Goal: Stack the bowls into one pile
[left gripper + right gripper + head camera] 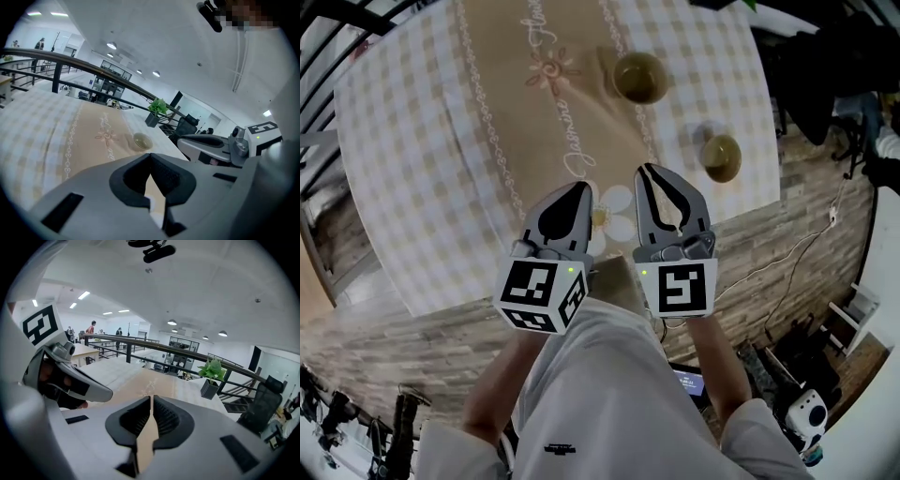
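Left gripper (578, 192) and right gripper (650, 173) side by side over near table edge, both clenched on nothing, jaws tip to tip. Nearer bowl (721, 157) on checked cloth (412, 141), right of right gripper. Farther bowl (639, 77) beyond, at edge of beige runner (516, 103), well apart. Nothing stacked yet. Best approach: open right jaws, pinch nearer bowl's rim, lift level, lower centred into farther bowl.

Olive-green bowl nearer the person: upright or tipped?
Upright: the round olive-green bowl sits on its base, its open mouth facing up.
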Tool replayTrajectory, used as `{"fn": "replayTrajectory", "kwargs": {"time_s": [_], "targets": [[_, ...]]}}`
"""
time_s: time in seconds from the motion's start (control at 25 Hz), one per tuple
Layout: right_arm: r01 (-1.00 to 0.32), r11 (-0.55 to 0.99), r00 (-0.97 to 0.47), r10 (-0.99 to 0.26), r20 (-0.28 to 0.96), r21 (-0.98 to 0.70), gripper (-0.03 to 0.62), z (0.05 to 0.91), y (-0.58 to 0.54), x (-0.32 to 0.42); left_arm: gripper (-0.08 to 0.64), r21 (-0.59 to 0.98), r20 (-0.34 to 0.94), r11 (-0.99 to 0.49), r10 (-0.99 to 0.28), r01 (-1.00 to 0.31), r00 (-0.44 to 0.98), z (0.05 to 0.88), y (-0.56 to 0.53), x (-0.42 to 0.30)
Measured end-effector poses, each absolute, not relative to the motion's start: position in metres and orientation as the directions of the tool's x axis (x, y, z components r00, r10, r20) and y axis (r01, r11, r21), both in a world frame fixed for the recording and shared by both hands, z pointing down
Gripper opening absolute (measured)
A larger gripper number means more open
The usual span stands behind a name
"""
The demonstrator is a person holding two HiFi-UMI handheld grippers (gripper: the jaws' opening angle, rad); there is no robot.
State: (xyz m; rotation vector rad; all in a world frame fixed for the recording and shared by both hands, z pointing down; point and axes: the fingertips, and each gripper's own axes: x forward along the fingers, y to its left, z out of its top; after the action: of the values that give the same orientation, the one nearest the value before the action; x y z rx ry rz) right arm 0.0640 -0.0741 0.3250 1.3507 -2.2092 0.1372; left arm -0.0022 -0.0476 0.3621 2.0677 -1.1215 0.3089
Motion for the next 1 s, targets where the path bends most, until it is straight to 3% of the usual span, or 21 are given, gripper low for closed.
{"fn": "replayTrajectory", "kwargs": {"time_s": [0.24, 0.56, 1.0], "targets": [[-0.893, 0.438, -0.336, -0.797, 0.501, 0.098, 0.040, 0.296, -0.061, 0.058, 0.020, 0.540, 0.504, -0.322, -0.616, -0.778, 0.605, 0.352, -0.032, -0.011], [-0.829, 0.546, -0.403, -0.735, 0.545, 0.123, 0.040, 0.306, -0.053, 0.077, 0.020, 0.545, 0.490, -0.242, -0.685, -0.803, 0.539, 0.348, -0.029, 0.001], [-0.703, 0.707, -0.601, -0.651, 0.464, 0.081, 0.040, 0.301, -0.068, 0.235, 0.020, 0.477, 0.570, -0.045, -0.745, -0.878, 0.348, 0.354, -0.021, 0.156]]}}
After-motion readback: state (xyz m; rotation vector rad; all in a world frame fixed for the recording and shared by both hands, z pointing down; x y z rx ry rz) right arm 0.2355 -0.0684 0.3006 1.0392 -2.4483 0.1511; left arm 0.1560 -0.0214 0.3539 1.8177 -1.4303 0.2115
